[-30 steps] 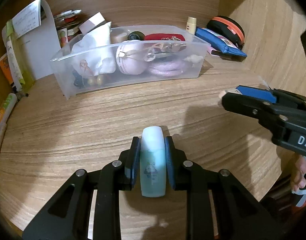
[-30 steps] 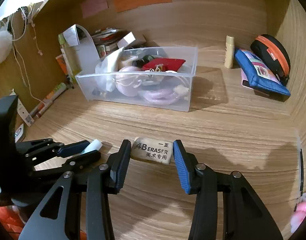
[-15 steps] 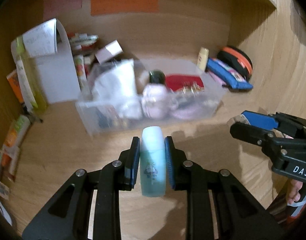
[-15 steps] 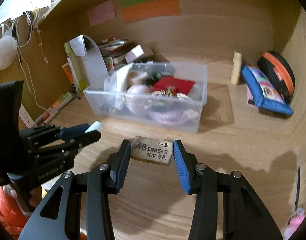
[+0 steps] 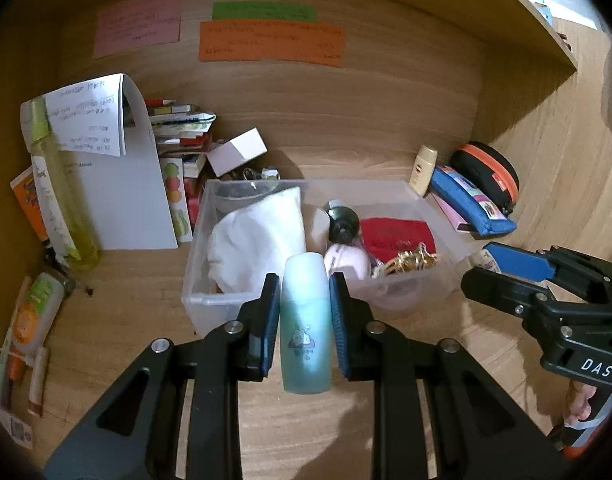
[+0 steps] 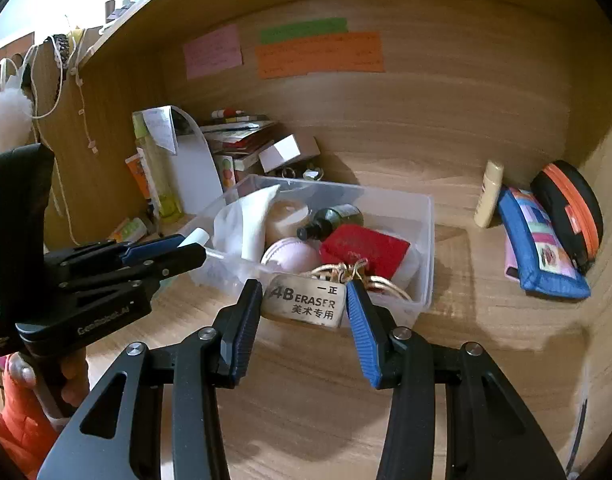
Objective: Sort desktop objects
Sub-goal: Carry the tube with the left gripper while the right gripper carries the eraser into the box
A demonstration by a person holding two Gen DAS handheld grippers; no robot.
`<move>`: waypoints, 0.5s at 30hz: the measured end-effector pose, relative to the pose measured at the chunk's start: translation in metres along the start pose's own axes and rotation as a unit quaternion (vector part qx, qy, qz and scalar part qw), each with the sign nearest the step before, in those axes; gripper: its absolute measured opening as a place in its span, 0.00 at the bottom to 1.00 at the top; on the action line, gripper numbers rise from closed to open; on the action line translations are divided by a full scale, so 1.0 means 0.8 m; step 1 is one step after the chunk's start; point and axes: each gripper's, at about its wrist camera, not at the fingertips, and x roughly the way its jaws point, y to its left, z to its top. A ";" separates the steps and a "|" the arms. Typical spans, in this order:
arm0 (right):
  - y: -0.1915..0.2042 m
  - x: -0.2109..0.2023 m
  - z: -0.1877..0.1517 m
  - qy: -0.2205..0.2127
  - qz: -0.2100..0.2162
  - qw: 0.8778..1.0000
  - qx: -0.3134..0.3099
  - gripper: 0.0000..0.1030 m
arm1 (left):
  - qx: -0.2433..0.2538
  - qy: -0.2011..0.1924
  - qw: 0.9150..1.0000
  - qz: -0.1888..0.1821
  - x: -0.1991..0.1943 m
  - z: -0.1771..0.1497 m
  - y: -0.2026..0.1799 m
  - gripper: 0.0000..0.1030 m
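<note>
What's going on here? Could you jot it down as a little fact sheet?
Left hand-held gripper: clamped on pale blue-green plastic bottle
Right hand-held gripper: clamped on grubby white 4B eraser block
Likely destination: clear plastic storage bin, already holding a red pouch and white cloth bag
Surface: wooden desk

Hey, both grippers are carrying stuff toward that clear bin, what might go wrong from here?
The clear bin is already crowded, so the teal bottle in the left gripper may land on the white cloth and roll. The eraser in the right gripper could snag the gold cord. The grippers are close together and might bump.
</note>
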 end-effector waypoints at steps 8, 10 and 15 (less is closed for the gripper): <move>-0.002 0.029 0.015 0.007 0.002 1.000 0.000 0.39 | -0.007 -0.006 1.000 -0.003 0.018 0.020 0.012 0.23; -0.003 0.041 0.020 0.011 0.005 1.000 -0.001 0.39 | -0.012 -0.006 1.000 -0.007 0.025 0.026 0.015 0.23; -0.007 0.070 0.030 0.023 0.008 1.000 -0.002 0.39 | -0.030 0.009 0.999 -0.018 0.051 0.032 0.023 0.23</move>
